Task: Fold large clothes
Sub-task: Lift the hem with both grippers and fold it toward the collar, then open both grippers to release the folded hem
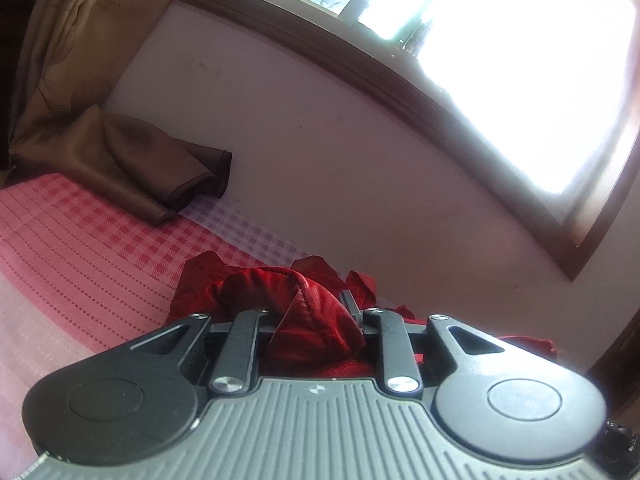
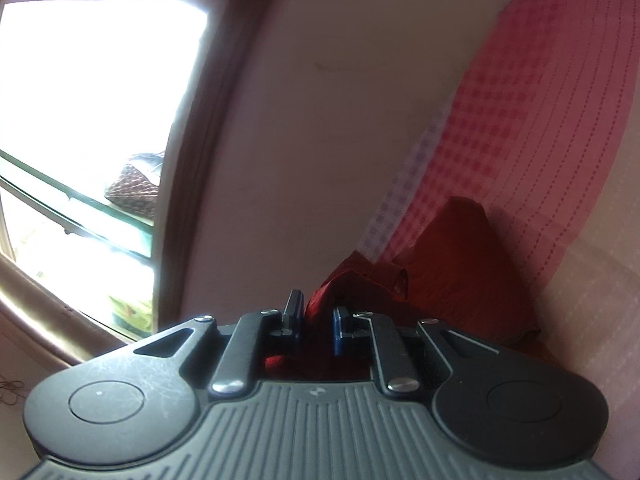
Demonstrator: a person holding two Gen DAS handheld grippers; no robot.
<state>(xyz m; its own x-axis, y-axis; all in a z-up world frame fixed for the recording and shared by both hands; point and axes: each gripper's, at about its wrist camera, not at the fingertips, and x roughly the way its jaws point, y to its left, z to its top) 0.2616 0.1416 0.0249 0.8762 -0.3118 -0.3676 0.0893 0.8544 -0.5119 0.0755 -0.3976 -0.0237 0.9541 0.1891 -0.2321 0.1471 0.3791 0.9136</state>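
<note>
- On the bed [image 1: 80,248], spread with a pink and red checked cover, a dark red garment [image 1: 304,312] lies bunched close to the pale wall [image 1: 320,152].
- A thick fold of that garment sits between the fingers of the left gripper [image 1: 308,320]; they stand a little apart with the cloth bulging up over them, and whether the pads press on it cannot be told.
- The right gripper [image 2: 316,320] has its fingers [image 2: 294,312] nearly together, pinching a thin edge of the same red cloth, which trails away across the cover toward the right of that view.
- Folded brown fabric [image 1: 160,168] rests at the far end of the bed, below a hanging brown curtain [image 1: 60,60].
- A bright window [image 1: 520,60] in a dark wooden frame is set in the wall above the bed.
</note>
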